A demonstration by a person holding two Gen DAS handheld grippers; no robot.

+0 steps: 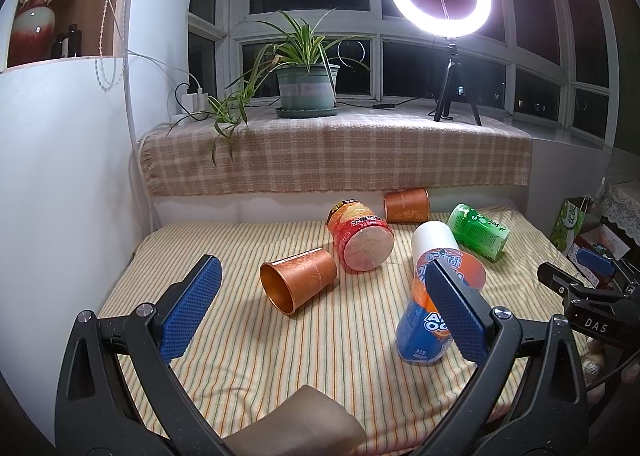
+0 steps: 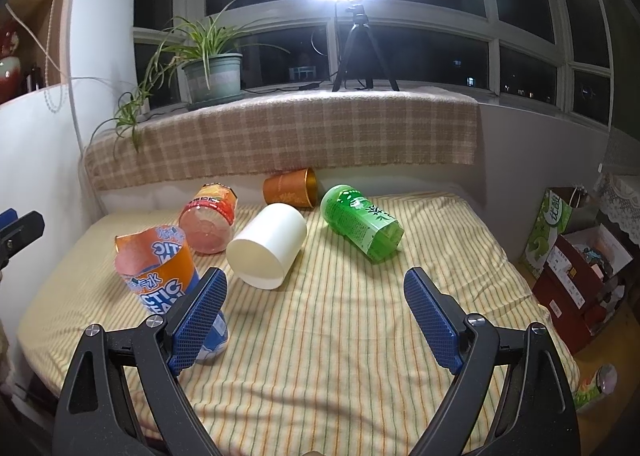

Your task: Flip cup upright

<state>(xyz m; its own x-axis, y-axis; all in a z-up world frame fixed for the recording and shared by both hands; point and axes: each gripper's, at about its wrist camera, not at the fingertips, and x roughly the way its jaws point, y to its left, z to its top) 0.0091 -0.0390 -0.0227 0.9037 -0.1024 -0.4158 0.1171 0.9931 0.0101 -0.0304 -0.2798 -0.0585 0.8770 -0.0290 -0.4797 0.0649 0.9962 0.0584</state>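
Striped cloth [image 1: 248, 336] bears toppled cylindrical cups, one copper [image 1: 298, 280]; both grippers [image 1: 320, 308] [image 2: 316, 316] gape wide, empty.

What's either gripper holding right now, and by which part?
Nothing. The left gripper and the right gripper both stand open over the striped bedsheet; the blue-orange cup only sits beside a pad, not between them.
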